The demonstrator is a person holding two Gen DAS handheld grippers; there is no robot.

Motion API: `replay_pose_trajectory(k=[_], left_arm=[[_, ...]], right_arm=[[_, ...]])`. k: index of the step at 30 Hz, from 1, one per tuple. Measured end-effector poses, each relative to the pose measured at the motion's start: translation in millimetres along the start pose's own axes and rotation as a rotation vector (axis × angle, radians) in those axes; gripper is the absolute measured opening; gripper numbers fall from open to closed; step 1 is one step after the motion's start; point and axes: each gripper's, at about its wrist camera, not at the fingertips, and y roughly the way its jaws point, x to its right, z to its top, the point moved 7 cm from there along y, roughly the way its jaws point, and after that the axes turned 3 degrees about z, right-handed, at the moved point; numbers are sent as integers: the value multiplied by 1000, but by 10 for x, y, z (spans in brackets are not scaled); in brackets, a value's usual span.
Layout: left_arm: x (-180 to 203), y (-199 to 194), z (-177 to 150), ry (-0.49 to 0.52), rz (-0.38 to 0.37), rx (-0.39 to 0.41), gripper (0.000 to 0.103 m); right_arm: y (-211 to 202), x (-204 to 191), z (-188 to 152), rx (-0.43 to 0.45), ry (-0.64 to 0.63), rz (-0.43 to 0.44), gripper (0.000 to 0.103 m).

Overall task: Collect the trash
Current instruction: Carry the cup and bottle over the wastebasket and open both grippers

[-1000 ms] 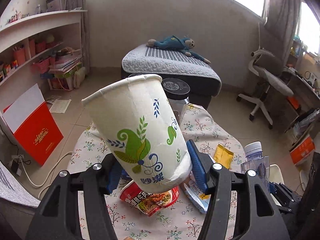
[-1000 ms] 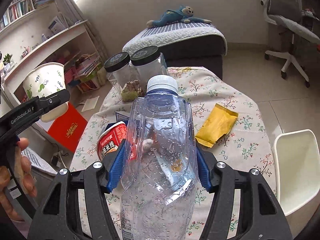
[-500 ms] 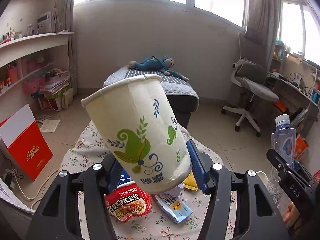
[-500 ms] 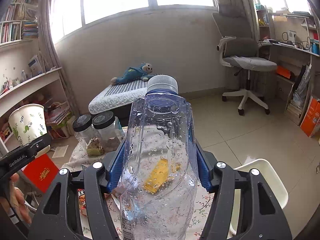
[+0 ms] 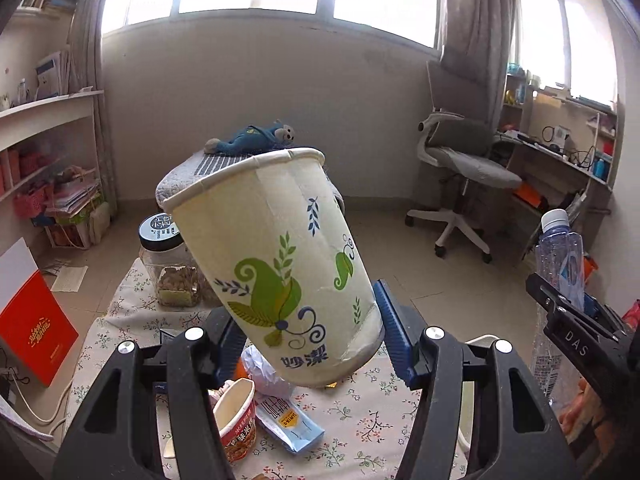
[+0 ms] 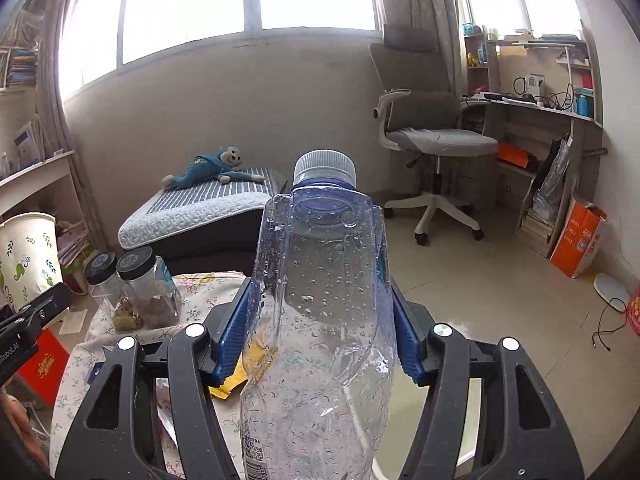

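Left wrist view: left gripper (image 5: 310, 344) is clamped on a paper cup (image 5: 276, 264), blue pads pressed to its lower walls. The cup fills the centre of the frame, tilted with its rim toward the upper left, clear of the table (image 5: 360, 432). On the floral cloth below it, lower centre: a noodle cup (image 5: 236, 424) on its side, a blue-white wrapper (image 5: 288, 424) just right of it, and crumpled white plastic (image 5: 264, 372) behind. A black-lidded jar (image 5: 168, 264) stands at centre left.

Right wrist view: right gripper (image 6: 316, 336) is clamped on a clear bottle (image 6: 320, 320), pads against both flanks. The bottle stands upright at frame centre, white cap on top, droplets inside, held above the table (image 6: 80, 368). A yellow packet (image 6: 240, 376) lies on the cloth, seen beside and through the bottle's lower left. Two jars (image 6: 132, 288) sit at centre left. The white bin (image 6: 472, 396) shows at lower right between the gripper's arms, partly hidden. The other gripper's cup appears at the left edge.

Background, upper half: bed with a blue toy monkey (image 6: 212, 168), office chair (image 6: 432, 140).
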Motion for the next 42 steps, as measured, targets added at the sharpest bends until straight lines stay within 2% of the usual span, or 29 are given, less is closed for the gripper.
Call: replay_pose_trajectory(k=[7, 12, 20, 21, 23, 24, 25, 34, 42], left_arm=[[421, 162, -146, 59, -41, -26, 59], [742, 320, -283, 80, -86, -67, 59], [1403, 589, -559, 116, -169, -135, 59], [1483, 624, -605, 124, -178, -146, 59], [1624, 692, -702, 138, -195, -171, 59], [1692, 728, -747, 138, -209, -186, 59], [1749, 760, -790, 137, -223, -202, 59], [2329, 987, -1150, 149, -326, -320, 59], [2698, 1077, -1357, 193, -383, -362, 62]], right_arm=[[213, 489, -76, -52, 75, -74, 60], [353, 811, -201, -105, 82, -158, 60], [479, 1275, -364, -205, 139, -215, 61], [466, 1323, -372, -205, 139, -231, 62], [418, 1452, -365, -193, 146, -267, 72], [397, 1537, -359, -184, 155, -286, 80], [370, 1609, -351, -175, 166, -297, 84], [168, 2098, -353, -140, 223, -378, 90], [82, 2314, -378, -124, 202, -440, 93]])
